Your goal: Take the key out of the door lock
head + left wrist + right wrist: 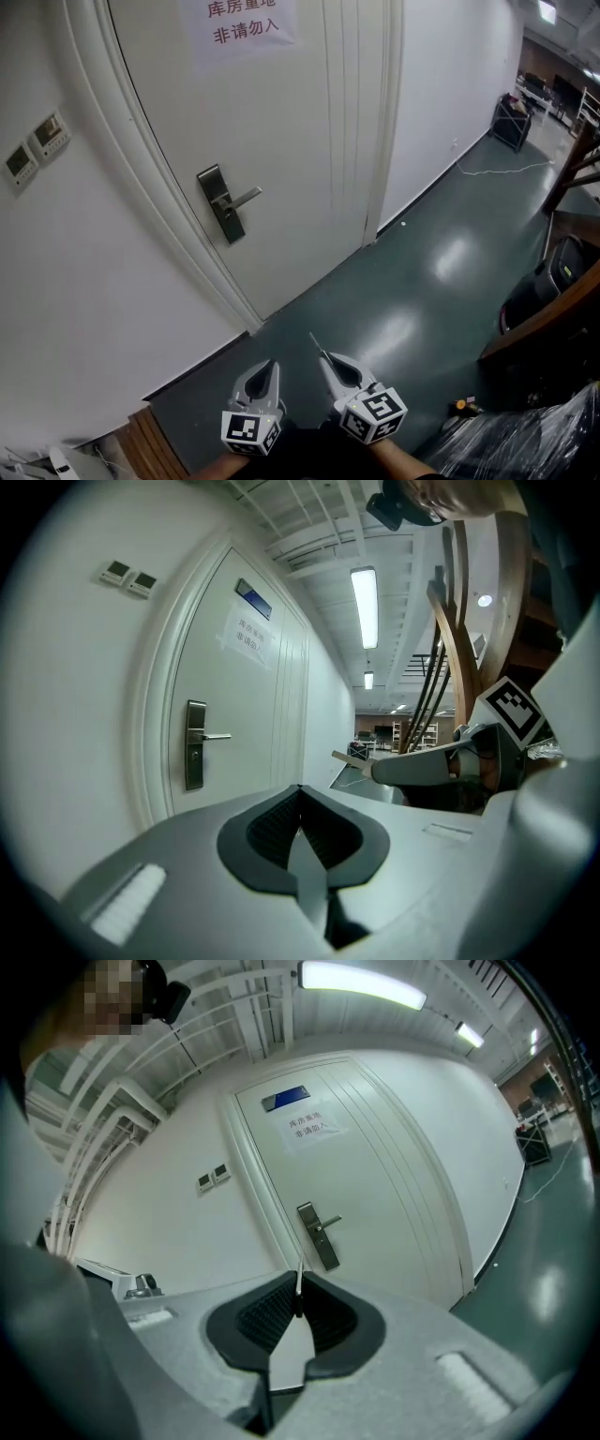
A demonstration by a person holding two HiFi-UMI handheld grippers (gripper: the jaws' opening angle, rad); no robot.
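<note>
The white door (pixel 281 122) is closed, and its metal lock plate with a lever handle (pixel 223 203) stands well ahead of both grippers. My right gripper (pixel 324 357) is low in the head view, shut on a thin key (pixel 316 343) that pokes out past its tips. The key (pixel 299 1282) stands upright between the jaws in the right gripper view, with the lock plate (pixel 319 1237) behind it. Beside it on the left, my left gripper (pixel 272 364) is shut and holds nothing. In the left gripper view the key (pixel 348 758) and the lock plate (pixel 194 745) both show.
Two wall panels (pixel 36 148) sit left of the door and a paper sign (pixel 246 23) is on it. Dark green floor (pixel 422 281) runs to the right. Wooden furniture (pixel 553 314), a plastic-wrapped bundle (pixel 530 441) and a black cart (pixel 511 120) stand at the right.
</note>
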